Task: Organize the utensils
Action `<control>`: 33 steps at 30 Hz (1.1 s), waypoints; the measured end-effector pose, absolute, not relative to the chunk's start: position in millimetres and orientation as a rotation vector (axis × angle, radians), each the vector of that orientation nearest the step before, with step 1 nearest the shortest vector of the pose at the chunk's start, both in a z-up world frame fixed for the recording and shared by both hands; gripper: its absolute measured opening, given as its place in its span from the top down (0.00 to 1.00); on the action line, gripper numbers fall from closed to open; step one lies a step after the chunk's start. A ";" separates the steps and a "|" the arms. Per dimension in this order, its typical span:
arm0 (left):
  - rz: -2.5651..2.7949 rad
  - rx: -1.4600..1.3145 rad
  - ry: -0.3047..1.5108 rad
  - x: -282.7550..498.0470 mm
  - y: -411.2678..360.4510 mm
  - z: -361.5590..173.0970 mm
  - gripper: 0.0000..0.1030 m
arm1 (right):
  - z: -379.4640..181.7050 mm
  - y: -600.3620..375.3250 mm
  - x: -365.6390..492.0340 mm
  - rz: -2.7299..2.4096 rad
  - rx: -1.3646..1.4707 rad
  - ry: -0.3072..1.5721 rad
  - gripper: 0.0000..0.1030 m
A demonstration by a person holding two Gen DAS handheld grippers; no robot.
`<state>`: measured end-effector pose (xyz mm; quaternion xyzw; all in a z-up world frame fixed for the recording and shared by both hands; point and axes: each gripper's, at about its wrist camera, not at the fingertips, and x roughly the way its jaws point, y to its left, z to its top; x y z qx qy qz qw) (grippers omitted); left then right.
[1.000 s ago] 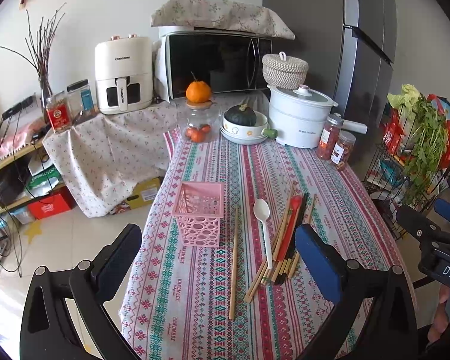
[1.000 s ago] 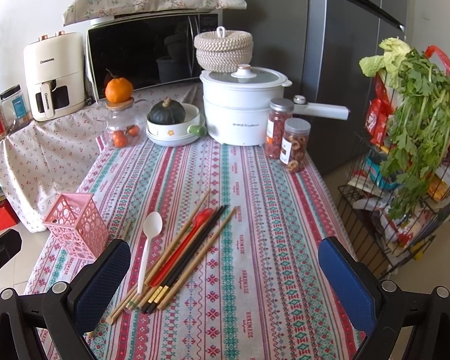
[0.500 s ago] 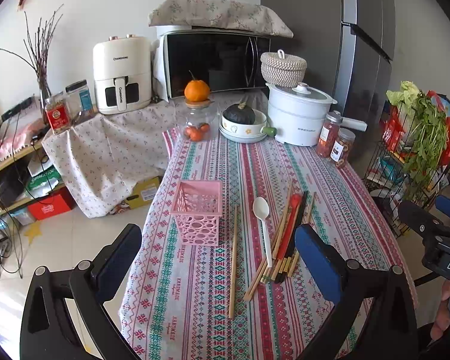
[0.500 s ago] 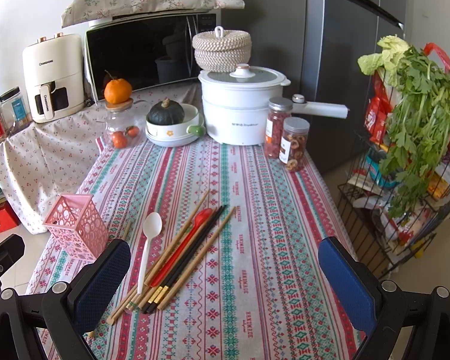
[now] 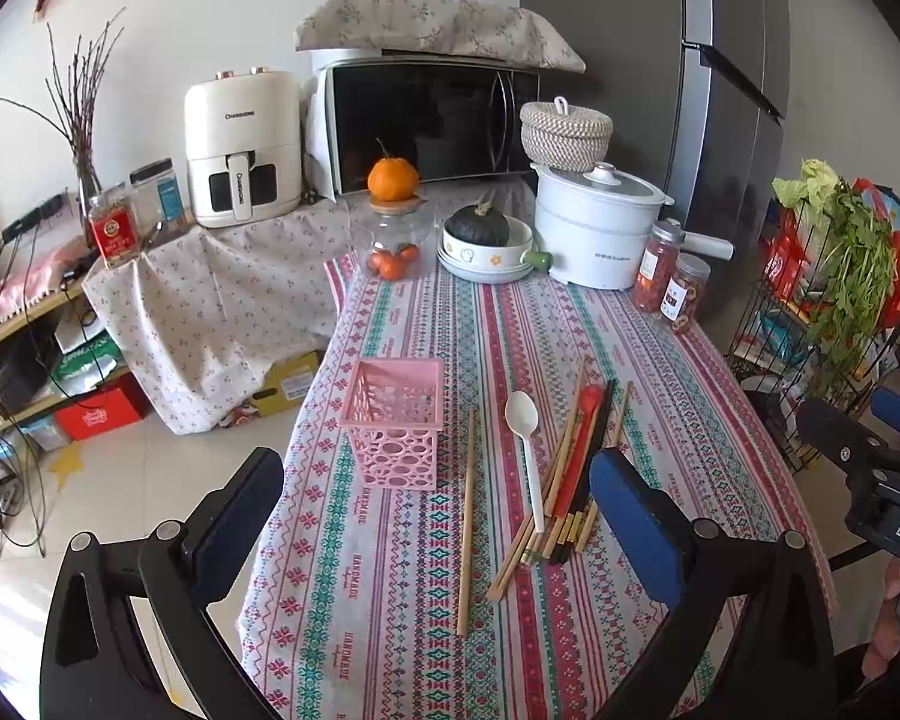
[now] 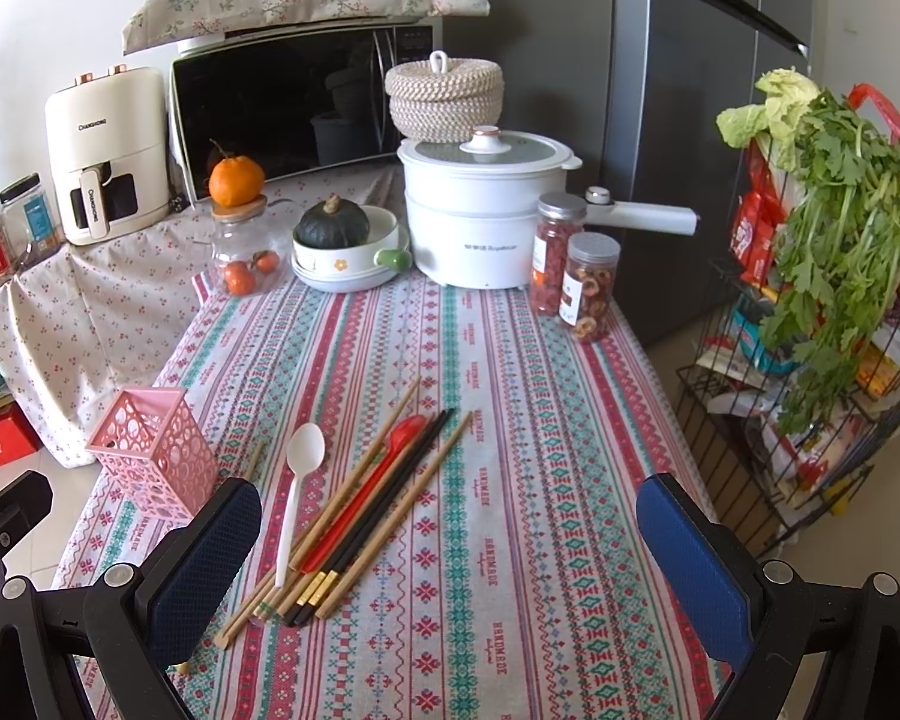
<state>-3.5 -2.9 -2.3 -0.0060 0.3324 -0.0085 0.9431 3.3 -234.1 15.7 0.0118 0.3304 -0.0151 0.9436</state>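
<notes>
Utensils lie loose on the striped surface [image 6: 510, 420]: a fan of wooden, black and red chopsticks [image 6: 366, 510] with a red spoon [image 6: 403, 433] among them, a white spoon [image 6: 297, 480] at the fan's left edge, and one single wooden chopstick [image 5: 467, 516] lying apart, nearer the pink basket [image 5: 397, 420]. We hold both tongs above the near edge of the surface, touching nothing. Our left tongs [image 5: 444, 516] gape wide and hold nothing; our right tongs [image 6: 450, 558] are likewise spread wide and empty.

What the coming move turns on, as we judge it, is how the bundle lies. In the right wrist view its long axis runs diagonally, with the handle ends gathered near our left finger [image 6: 210, 540] and the tips fanning away up and to the right. So the bundle sits ahead and to the left of centre between the right tongs, and a grasp across the sticks would need the tongs turned to cross that diagonal.

From the left wrist view, the single chopstick runs almost straight away from us, nearly centred between the fingers, with the basket just beyond and left of it. We judge the left tongs better placed for that stick and for the basket, and the right tongs better placed for the bundle. The basket stands upright and looks empty.
</notes>
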 end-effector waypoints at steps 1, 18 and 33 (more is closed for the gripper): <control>-0.018 -0.012 0.677 -4.1 -2.7 -2.4 0.00 | 15.9 -233.8 3.8 -0.031 0.024 0.675 0.00; -0.017 -0.011 0.681 -3.3 -4.4 -3.6 0.00 | 14.0 -233.7 6.3 -0.033 0.027 0.682 0.00; 0.000 0.106 0.689 12.7 -22.3 -11.0 0.00 | 0.0 -259.4 54.2 -0.054 0.058 0.741 0.00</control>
